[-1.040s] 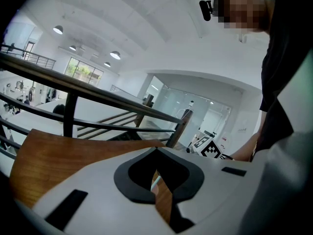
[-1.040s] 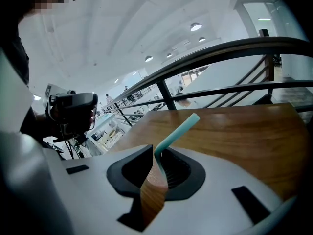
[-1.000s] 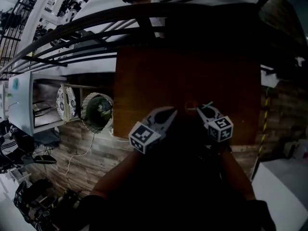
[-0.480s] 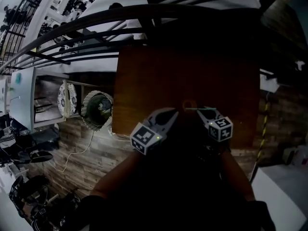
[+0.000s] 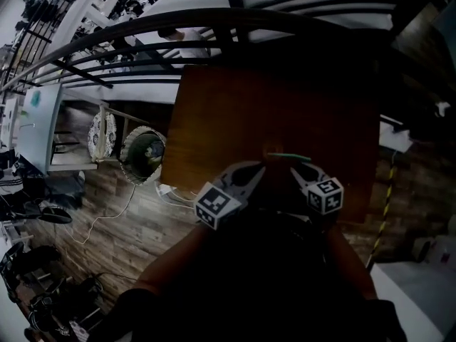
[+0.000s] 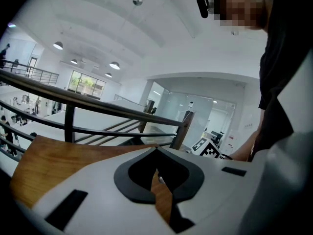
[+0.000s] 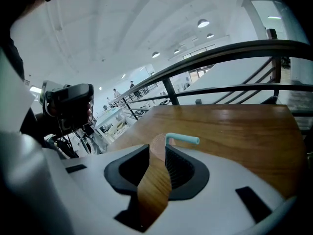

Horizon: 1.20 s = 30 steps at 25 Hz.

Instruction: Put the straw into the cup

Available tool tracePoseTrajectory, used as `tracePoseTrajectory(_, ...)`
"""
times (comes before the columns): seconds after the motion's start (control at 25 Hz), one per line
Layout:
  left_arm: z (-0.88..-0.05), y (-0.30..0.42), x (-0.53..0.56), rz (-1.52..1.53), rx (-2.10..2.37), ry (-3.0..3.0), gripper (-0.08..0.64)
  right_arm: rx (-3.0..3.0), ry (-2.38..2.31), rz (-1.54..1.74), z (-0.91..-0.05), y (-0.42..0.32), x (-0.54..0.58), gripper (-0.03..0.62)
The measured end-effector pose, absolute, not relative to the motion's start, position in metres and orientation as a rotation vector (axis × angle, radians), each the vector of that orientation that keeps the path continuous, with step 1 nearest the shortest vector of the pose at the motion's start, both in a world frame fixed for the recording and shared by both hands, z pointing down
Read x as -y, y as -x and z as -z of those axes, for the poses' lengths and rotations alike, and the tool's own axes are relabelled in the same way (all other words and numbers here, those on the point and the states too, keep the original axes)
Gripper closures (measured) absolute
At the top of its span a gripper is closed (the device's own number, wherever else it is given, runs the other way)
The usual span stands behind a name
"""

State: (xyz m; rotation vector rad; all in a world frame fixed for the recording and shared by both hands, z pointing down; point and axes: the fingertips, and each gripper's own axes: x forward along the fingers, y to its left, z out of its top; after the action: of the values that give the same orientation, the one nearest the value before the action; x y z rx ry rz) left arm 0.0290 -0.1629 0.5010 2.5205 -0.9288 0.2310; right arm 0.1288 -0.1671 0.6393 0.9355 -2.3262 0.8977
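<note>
Straw (image 5: 291,157) beside right tongs (image 5: 296,168), wide tabletop (image 5: 271,105) beyond, railing (image 5: 214,27) at far edge

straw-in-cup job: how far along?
Done: the straw is up off the table, at the right gripper's tips. In hand: its bent top juts sideways by the cup; the jaws stand slightly apart, so grip is unclear. To do: seat it; its lower end isn't visibly inside. The left gripper is shut, empty.

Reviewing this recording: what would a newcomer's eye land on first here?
The pale green bent straw stands out against the wooden table, upright beside a small translucent cup just past the right gripper's parted jaws. The left gripper sits alongside with its jaws together and nothing in them.
</note>
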Motion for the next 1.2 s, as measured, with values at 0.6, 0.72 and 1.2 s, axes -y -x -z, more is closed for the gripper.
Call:
tracePoseTrajectory(0.6, -0.474, -0.058, 0.085, -0.153, 1.128, -2.515, 0.549, 2.459, -0.816, -0.733, -0.591, -0.152, 0.106, 0.499)
tracePoseTrajectory(0.72, -0.471, -0.061, 0.070, -0.156, 1.152, -2.512, 0.549, 2.498, -0.813, -0.711, -0.575, -0.152, 0.103, 0.499)
tracePoseTrajectory(1.2, -0.462, -0.030, 0.026, -0.134, 1.168, -2.520, 0.549, 2.653, -0.818, -0.588, -0.519, -0.113, 0.057, 0.581)
